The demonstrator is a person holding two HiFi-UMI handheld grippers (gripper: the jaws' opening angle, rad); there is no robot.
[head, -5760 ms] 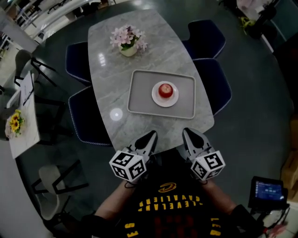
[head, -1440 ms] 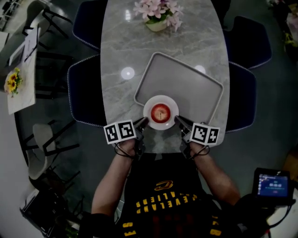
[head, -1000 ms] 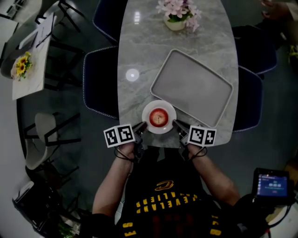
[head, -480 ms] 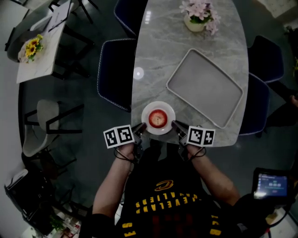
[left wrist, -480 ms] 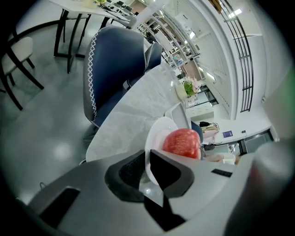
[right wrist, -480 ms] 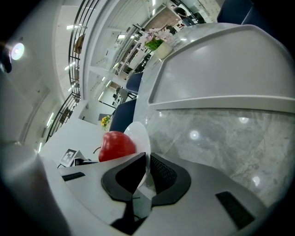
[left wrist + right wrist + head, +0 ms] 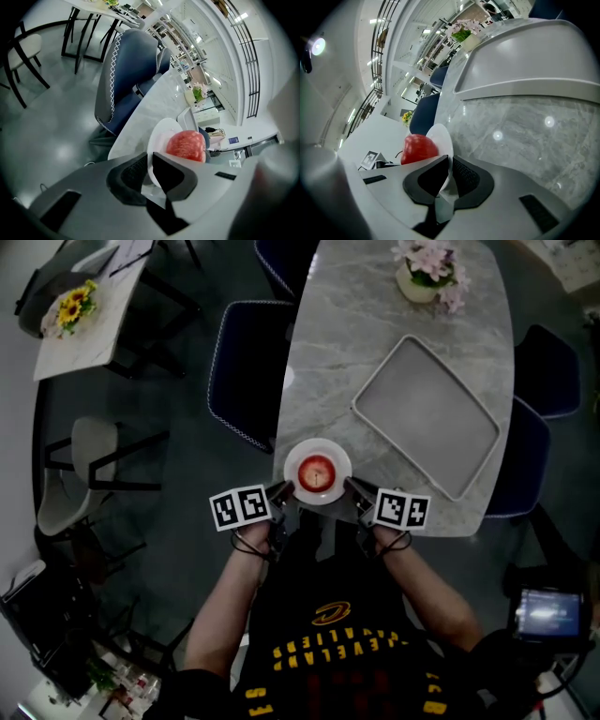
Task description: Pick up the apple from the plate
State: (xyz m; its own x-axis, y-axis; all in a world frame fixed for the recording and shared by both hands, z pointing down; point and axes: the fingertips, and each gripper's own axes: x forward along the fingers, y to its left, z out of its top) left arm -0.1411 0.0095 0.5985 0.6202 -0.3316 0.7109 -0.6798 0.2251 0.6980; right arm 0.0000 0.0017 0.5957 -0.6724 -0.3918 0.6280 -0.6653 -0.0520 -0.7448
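Observation:
A red apple (image 7: 317, 470) sits on a small white plate (image 7: 296, 457) at the near left corner of the grey marble table (image 7: 375, 324), off the tray. My left gripper (image 7: 284, 490) is shut on the plate's left rim and my right gripper (image 7: 350, 486) on its right rim. In the left gripper view the plate (image 7: 161, 136) runs edge-on between the jaws of the left gripper (image 7: 150, 161), with the apple (image 7: 186, 145) just beyond. The right gripper view mirrors this: plate (image 7: 440, 138), right gripper (image 7: 450, 164), apple (image 7: 419, 149).
An empty grey tray (image 7: 427, 413) lies on the table to the right of the plate. A pot of pink flowers (image 7: 431, 266) stands at the far end. Dark blue chairs (image 7: 246, 371) flank the table. A side table with sunflowers (image 7: 70, 301) is far left.
Earlier the plate sat on the tray with both grippers free. Both have since closed on its rims, and the plate has come off the tray to the near left corner.

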